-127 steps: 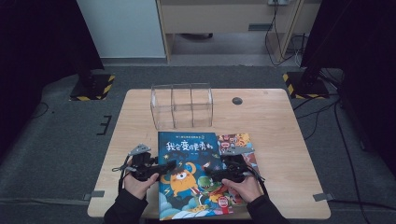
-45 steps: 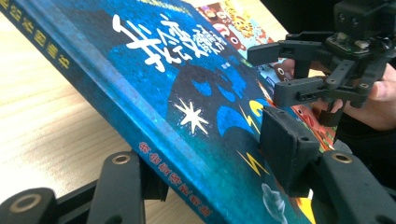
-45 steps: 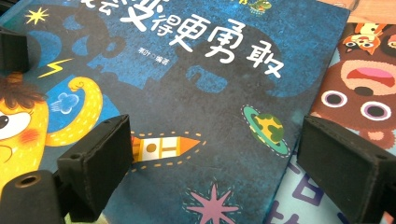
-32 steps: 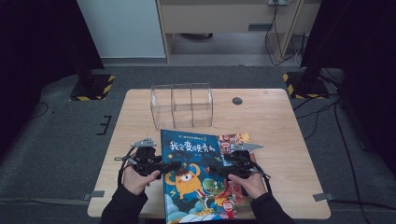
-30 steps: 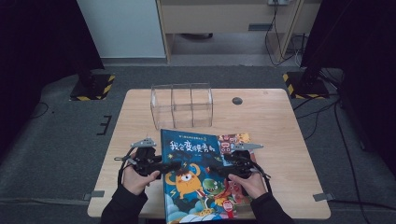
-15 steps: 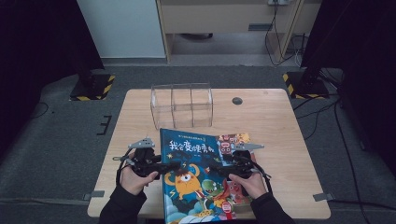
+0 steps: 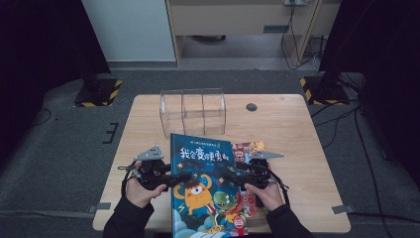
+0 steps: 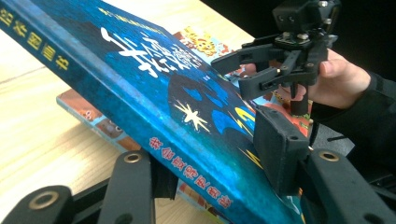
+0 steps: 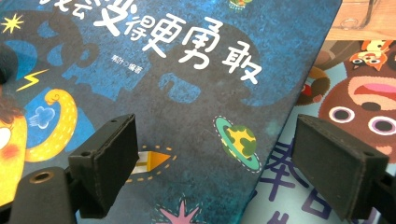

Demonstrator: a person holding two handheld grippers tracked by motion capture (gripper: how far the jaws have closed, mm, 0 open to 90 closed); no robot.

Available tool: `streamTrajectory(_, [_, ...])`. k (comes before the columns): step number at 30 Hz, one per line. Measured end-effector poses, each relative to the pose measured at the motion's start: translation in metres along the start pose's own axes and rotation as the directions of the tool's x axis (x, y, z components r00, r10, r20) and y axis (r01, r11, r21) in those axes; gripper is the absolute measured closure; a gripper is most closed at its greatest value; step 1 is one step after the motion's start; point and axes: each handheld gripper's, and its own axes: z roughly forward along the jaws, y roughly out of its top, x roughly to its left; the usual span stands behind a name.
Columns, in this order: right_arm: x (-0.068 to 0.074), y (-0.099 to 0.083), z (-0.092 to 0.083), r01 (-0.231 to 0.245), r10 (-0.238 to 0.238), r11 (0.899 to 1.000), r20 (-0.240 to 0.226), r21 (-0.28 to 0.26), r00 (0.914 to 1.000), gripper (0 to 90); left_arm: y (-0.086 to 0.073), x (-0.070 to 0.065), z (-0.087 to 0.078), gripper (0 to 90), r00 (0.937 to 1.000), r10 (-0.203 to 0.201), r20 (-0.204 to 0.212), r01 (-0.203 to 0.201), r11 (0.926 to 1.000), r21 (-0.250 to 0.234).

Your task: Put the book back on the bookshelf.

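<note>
Lifted since the earlier frames, the dark blue hardcover picture book [image 7: 203, 186] now tilts, its spine edge raised off a second, brightly coloured picture book [image 7: 247, 148] lying flat beneath it near the table's front edge. At left, the left gripper [image 7: 173, 177] has its jaws clamped across the raised spine edge [image 8: 187, 154], one pad under, one on the cover. At right, the right gripper [image 7: 229, 174] hovers over the cover with its jaws spread wide, grasping nothing. The book looks stiff, fairly heavy and smooth-faced; a grip at the spine seems safest, since glossy covers may slip. Beyond stands a clear plastic divided box [image 7: 193, 113] on the pale wooden table [image 7: 297, 134], which stands on grey carpet [image 7: 64, 148].
</note>
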Motion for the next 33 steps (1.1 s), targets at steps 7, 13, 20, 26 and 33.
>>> streamTrajectory(7, [-0.002,0.001,-0.001,-0.033,0.032,0.999,-0.046,-0.022,0.9985,13.7,0.001,-0.002,-0.002,54.0,0.9993,0.028,0.025,-0.028,0.9996,-0.009])
streamTrajectory(13, [-0.005,-0.001,0.002,-0.061,0.059,0.998,-0.102,-0.013,0.9930,10.5,0.000,-0.004,0.000,54.1,0.9976,0.048,0.050,-0.048,0.9989,-0.004])
streamTrajectory(20, [-0.009,-0.004,0.006,-0.145,0.141,0.989,-0.177,-0.009,0.9741,13.9,0.000,-0.003,0.000,54.1,0.9979,0.041,0.051,-0.041,0.9992,-0.001])
streamTrajectory(26, [-0.008,-0.002,0.002,-0.126,0.123,0.992,-0.148,-0.010,0.9813,15.2,0.000,-0.002,0.003,56.2,0.9994,-0.022,0.026,0.023,0.9996,-0.019])
streamTrajectory(33, [-0.008,0.004,-0.005,-0.136,0.131,0.990,-0.127,-0.036,0.9833,22.4,0.004,-0.002,0.003,60.7,0.9950,-0.100,-0.004,0.099,0.9935,-0.056])
